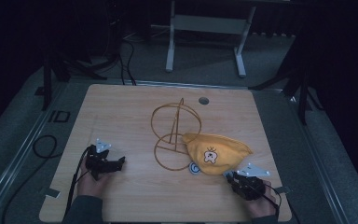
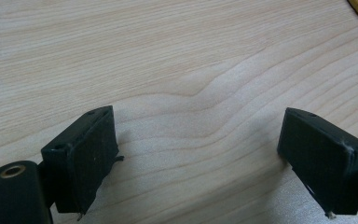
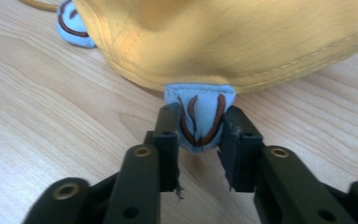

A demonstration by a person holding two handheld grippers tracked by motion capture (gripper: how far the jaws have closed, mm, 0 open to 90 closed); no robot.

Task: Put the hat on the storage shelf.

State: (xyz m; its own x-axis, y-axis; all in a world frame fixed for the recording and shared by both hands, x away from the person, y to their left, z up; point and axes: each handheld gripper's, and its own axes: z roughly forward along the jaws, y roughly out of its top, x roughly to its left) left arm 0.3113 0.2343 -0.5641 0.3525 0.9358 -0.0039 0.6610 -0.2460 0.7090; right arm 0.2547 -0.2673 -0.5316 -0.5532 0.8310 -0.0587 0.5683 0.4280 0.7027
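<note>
Right gripper view, right gripper [image 3: 200, 135] clamped on a light-blue tab [image 3: 200, 119] of the yellow hat [image 3: 223, 37], high view, hat beside wire stand [image 1: 172, 135] on table [image 1: 121, 107], left gripper view, left gripper [image 2: 200, 154] spread wide over bare wood.

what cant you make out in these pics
- Far side of the yellow hat: high view, hidden by its own bulge.
- Wire stand base: high view, hat covers part.
- Blue ear flap end: right gripper view, tucked between the jaws.
- Hat's logo: high view, too small.
</note>
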